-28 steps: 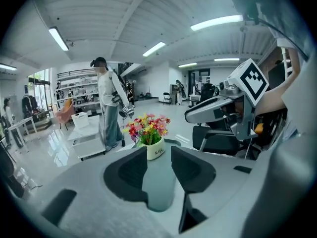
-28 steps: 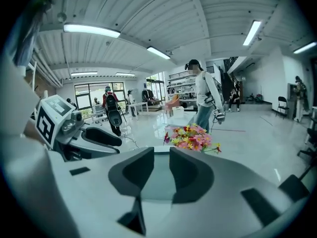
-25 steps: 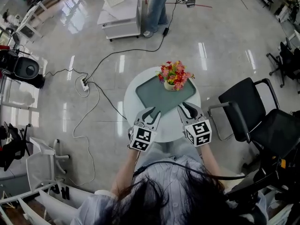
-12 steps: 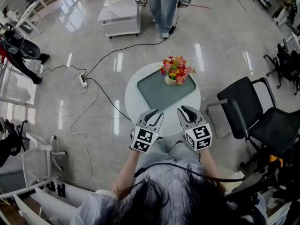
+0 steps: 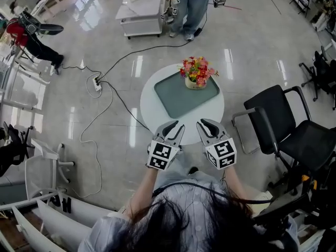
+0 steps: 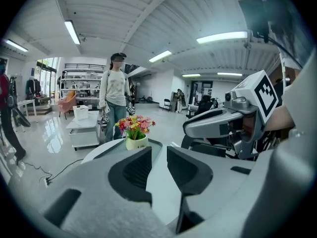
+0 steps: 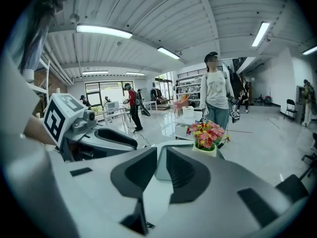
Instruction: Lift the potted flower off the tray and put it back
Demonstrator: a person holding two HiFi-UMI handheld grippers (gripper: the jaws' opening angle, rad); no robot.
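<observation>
Glossy pale floor [image 5: 252,51] all round, light strips mirrored in it. Mid-frame stands a round white counter [image 5: 152,106]; a black chair [image 5: 294,135] is just to its right, and a white cart [image 5: 139,12] is well beyond it, with a person in jeans [image 5: 191,4] standing beside the cart. A black cable [image 5: 113,96] trails across the floor from a power strip [image 5: 97,82] toward the counter's left side. On the counter we note a grey-green tray [image 5: 181,96], rectangular and set at a slant. We hold both tools side by side over the counter's near edge, short of the tray and pointing toward it. Left tool [image 5: 176,125]: released, jaws a little apart, nothing between them. Right tool [image 5: 205,123]: jaws closing and all but together, clenched on nothing. The potted flower [image 5: 197,72] stands upright on the tray at its far right corner, in a cream pot with red, pink and yellow blooms, well apart from both tools. Each gripper view shows it beyond the jaws, untouched.
</observation>
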